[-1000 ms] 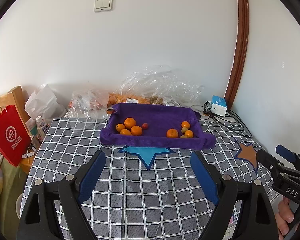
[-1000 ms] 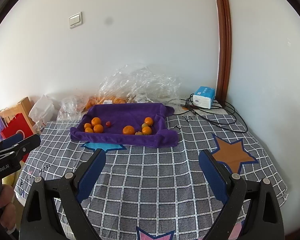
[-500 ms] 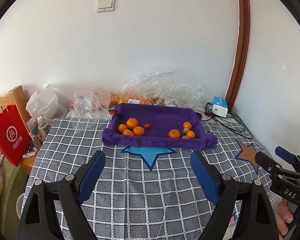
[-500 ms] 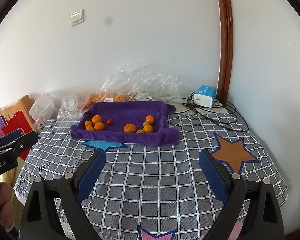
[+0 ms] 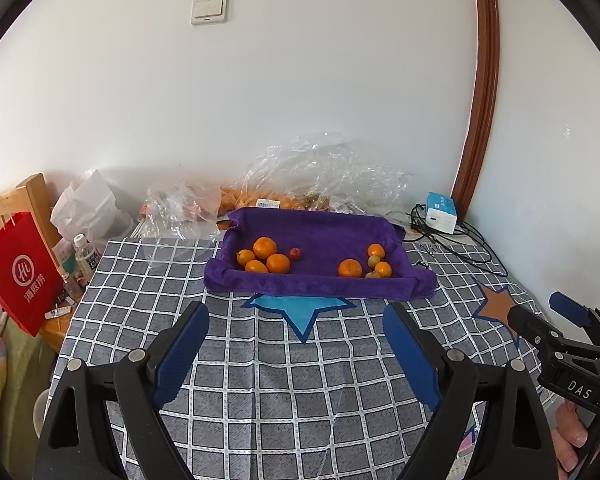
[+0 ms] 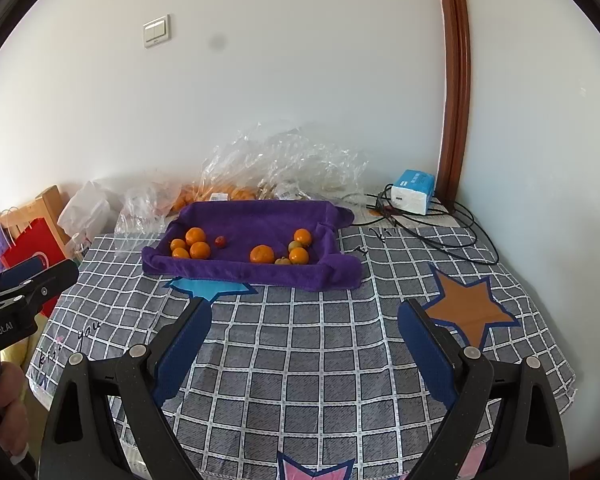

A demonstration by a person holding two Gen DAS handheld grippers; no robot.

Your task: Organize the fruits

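Both grippers hover over the grey checked tablecloth point(image 5: 284, 392), well short of the fruit. Left gripper point(image 5: 296, 320): jaws wide apart, nothing between. Right gripper point(image 6: 305, 316): same, jaws wide apart, empty. Purple towel-lined tray point(image 5: 320, 282) sits at the table's far side. Inside it, four orange mandarins point(image 5: 265, 247) and a small red fruit point(image 5: 295, 253) lie at left; three more oranges point(image 5: 350, 268) with small greenish fruits point(image 5: 374, 261) lie at right. Crumpled clear plastic bags point(image 5: 324, 176) behind the tray.
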